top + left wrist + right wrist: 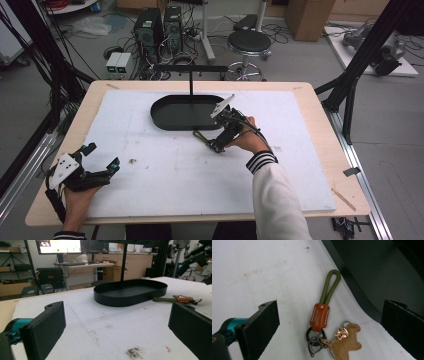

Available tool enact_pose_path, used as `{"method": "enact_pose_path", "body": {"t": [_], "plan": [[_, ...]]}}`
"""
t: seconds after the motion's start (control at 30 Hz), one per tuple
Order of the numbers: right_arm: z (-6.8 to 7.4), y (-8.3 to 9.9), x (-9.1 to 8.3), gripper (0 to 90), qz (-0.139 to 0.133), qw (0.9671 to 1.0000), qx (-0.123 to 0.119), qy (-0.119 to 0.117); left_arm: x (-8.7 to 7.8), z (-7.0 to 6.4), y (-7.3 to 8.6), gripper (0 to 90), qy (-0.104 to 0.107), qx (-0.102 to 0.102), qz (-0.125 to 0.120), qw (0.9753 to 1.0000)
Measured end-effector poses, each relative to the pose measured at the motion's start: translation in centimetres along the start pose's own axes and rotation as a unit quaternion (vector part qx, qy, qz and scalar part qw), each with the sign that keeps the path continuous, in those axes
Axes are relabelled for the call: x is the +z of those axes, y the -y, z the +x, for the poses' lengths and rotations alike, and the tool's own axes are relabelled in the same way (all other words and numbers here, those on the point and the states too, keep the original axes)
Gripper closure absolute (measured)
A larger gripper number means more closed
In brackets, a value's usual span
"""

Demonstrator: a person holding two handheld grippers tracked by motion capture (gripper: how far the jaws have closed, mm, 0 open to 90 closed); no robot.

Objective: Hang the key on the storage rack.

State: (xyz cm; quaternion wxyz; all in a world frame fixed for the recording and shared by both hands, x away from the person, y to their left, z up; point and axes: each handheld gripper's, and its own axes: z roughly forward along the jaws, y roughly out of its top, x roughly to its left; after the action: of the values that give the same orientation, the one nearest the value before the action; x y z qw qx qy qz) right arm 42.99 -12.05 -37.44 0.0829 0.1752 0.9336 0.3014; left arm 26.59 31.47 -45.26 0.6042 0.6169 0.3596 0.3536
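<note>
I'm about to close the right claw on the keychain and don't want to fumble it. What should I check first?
1. Right claw open: ok.
2. Keychain between its jaws: ok.
3. Keychain lying flat on the white mat, outside the black tray: ok.
4. Jaws clear of the tray wall: cannot tell, one jaw is close to it.
5. Left claw out of the way, at the mat's near left: ok.
</note>
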Motion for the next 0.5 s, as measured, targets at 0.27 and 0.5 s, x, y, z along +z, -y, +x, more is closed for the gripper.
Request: {"method": "enact_pose_path", "body": {"t": [0.27, 0.5], "plan": [[0.2, -0.5, 1.9, 4.9, 0.037, 0.9993, -0.001, -0.004, 0.0, 0.0, 0.0, 1.7, 0.0, 0.0, 0.001, 1.0], [0.2, -0.6, 2.9, 5.5, 0.06, 0.9982, 0.003, -0.006, 0.0, 0.0, 0.0, 1.7, 0.0, 0.0, 0.0, 1.0]]}}
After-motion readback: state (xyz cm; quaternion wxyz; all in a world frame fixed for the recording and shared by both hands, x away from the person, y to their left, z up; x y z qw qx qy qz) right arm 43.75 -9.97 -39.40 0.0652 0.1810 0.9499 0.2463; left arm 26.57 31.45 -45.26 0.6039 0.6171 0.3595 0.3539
